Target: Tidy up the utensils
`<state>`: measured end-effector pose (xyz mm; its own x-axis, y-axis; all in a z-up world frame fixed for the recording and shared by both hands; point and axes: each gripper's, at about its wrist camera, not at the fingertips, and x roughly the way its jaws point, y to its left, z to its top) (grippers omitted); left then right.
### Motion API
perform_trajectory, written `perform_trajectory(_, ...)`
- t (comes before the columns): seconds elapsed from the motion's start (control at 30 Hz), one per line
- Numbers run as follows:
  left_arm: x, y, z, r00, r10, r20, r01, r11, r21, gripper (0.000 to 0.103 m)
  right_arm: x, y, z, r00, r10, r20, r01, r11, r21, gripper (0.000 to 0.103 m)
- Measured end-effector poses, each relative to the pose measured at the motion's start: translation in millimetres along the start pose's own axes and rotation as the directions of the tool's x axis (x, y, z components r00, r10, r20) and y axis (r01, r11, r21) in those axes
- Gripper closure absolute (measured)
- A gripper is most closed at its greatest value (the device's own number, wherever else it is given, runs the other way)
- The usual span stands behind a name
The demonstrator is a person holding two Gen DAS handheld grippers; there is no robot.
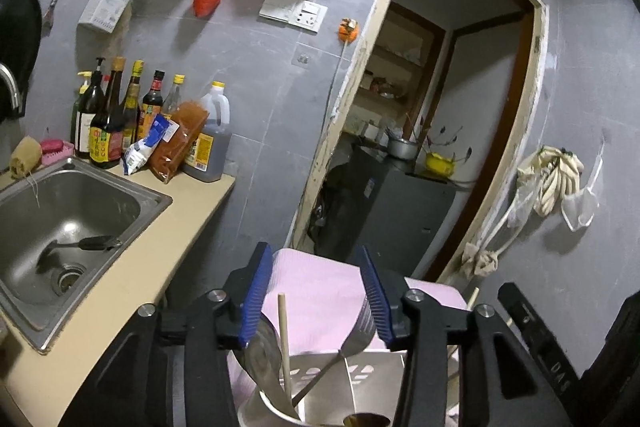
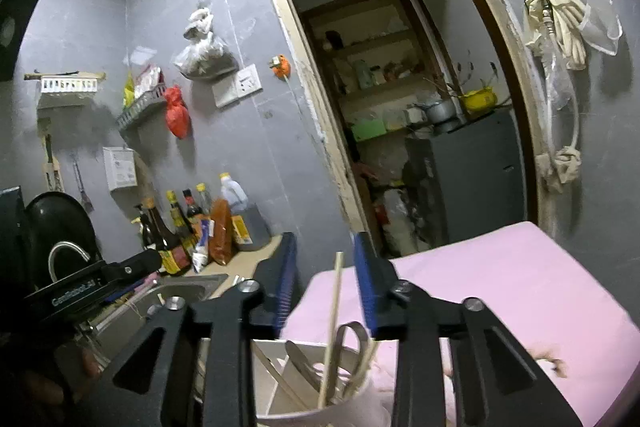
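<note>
Left gripper [image 1: 316,291]: we hold its jaws apart, empty.
Right gripper [image 2: 326,287]: jaws apart around a chopstick [image 2: 333,315], not touching.
Utensil holder [image 2: 304,379]: below both grippers, on the pink surface [image 2: 500,291].
Handling: we judge the chopstick light, stiff, slippery; pinch mid-shaft.

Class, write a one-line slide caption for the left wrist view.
Open left gripper poised above a utensil holder, beside a steel sink.

- Left gripper [image 1: 318,297]: matte black angular linkage arms, round silver screw heads behind the fingers, ribbed blue pads [image 1: 256,297] lining the inner faces.
- Right gripper [image 2: 324,287]: same black arms, silver screws, blue ribbed pads [image 2: 365,287].
</note>
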<state>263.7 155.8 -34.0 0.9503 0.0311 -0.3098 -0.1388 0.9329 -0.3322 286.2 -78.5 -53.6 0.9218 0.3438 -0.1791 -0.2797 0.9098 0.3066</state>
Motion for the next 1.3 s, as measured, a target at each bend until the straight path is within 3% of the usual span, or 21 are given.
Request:
perform_trajectory(0.3, -22, -29, -2, 0.997, 0.0, -0.072, 0.006, 0.996, 0.087, 0.038, -34, -7, 20, 0.994, -0.065, -0.086, 0.062, 0.997, -0.042, 0.057)
perform_trajectory(0.53, -42, -45, -8, 0.991, -0.008, -0.133, 0.02, 0.996, 0.087, 0.016, -68, -21, 27, 0.982, -0.114, -0.149, 0.108, 0.993, -0.046, 0.047)
perform_trajectory(0.63, -55, -54, -9, 0.989, -0.016, -0.145, 0.029, 0.996, 0.086, 0.008, -86, -28, 31, 0.977, -0.138, -0.16, 0.131, 0.99, -0.051, 0.035)
perform_trajectory(0.87, -101, -79, -18, 0.991, 0.005, -0.135, 0.007, 0.996, 0.09, 0.002, -135, -43, 45, 0.973, -0.15, -0.175, 0.138, 0.987, -0.08, 0.018)
perform_trajectory(1.03, -134, -93, -31, 0.991, 0.024, -0.132, -0.015, 0.997, 0.071, 0.001, -176, -49, 51, 0.97, -0.157, -0.184, 0.139, 0.984, -0.109, 0.01)
perform_trajectory(1.3, -184, -116, -53, 0.99, 0.054, -0.133, -0.035, 0.99, 0.139, 0.001, -239, -59, 50, 0.963, -0.176, -0.203, 0.148, 0.978, -0.144, 0.002)
